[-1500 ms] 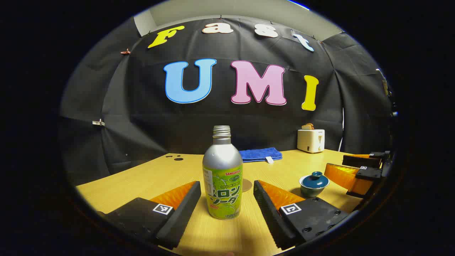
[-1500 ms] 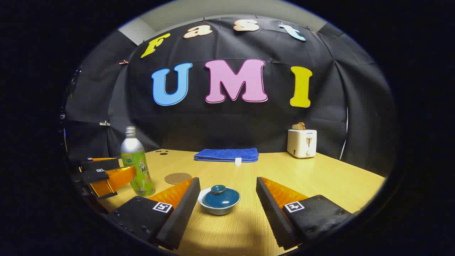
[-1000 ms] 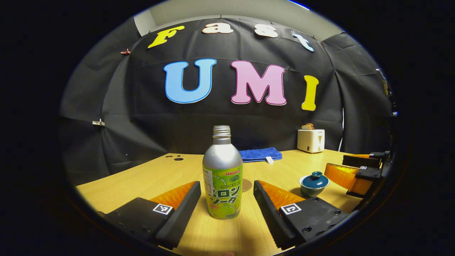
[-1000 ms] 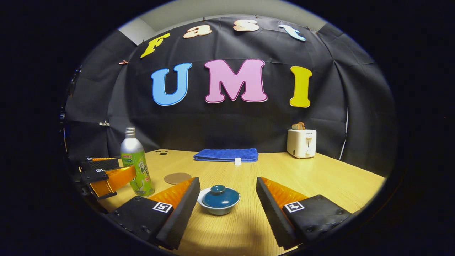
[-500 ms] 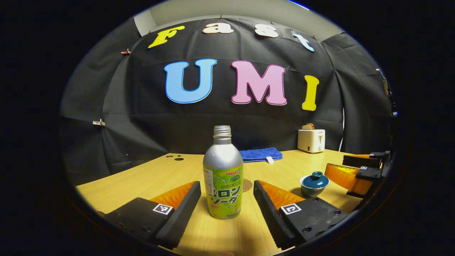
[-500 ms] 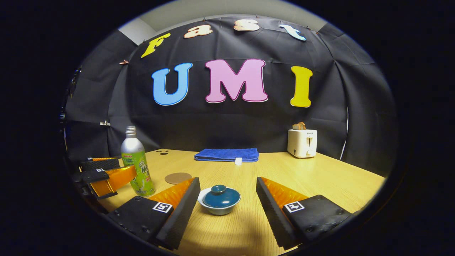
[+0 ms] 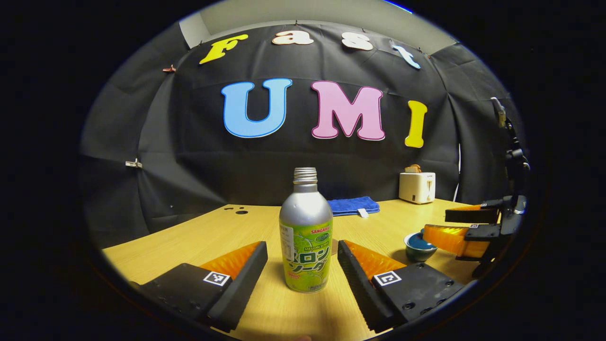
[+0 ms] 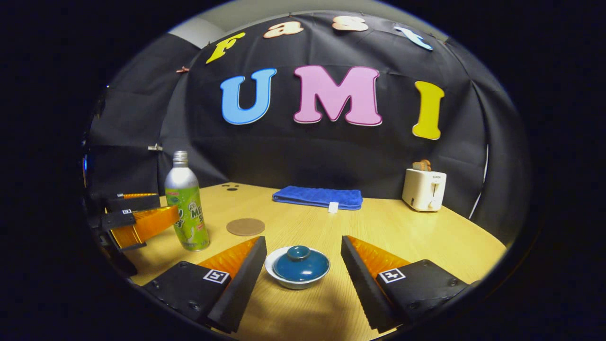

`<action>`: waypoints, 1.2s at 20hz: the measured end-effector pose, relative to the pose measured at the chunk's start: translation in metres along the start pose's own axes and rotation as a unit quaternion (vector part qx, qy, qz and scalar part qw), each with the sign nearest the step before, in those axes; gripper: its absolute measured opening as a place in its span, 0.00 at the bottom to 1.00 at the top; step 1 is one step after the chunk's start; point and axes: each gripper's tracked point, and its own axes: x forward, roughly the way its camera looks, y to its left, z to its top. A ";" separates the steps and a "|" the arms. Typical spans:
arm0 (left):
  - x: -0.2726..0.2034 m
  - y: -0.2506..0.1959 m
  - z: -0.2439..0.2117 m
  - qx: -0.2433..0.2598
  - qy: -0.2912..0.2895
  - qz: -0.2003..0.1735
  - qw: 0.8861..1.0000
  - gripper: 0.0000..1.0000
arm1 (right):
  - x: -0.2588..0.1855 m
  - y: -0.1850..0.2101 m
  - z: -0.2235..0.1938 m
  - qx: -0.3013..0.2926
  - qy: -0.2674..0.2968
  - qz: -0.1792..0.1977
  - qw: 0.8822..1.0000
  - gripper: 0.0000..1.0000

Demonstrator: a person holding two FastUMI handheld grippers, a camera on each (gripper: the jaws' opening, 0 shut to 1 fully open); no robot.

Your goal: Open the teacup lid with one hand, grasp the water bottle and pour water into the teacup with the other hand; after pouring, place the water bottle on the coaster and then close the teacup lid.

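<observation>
Both approaches are under way: the right gripper (image 8: 303, 265), jaws spread, brackets the lidded teacup (image 8: 298, 267) on the counter (image 8: 402, 232), the left gripper (image 7: 303, 265) likewise the water bottle (image 7: 306, 237); next, probably, pinch the lid knob.

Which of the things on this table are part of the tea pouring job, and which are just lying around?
Part of the job:
teacup
teacup lid
water bottle
coaster

Lying about:
blue towel
toaster
</observation>
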 end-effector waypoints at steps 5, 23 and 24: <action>0.000 0.000 0.000 0.000 -0.002 0.001 1.000 0.94 | 0.020 -0.004 -0.009 -0.027 0.031 -0.003 0.999 0.94; 0.000 0.001 -0.001 0.000 0.000 0.003 1.000 0.94 | 0.028 0.010 -0.015 -0.044 0.059 0.038 0.997 0.31; 0.000 0.002 -0.001 0.000 0.000 0.004 1.000 0.94 | 0.027 0.011 -0.015 -0.041 0.058 0.041 0.997 0.31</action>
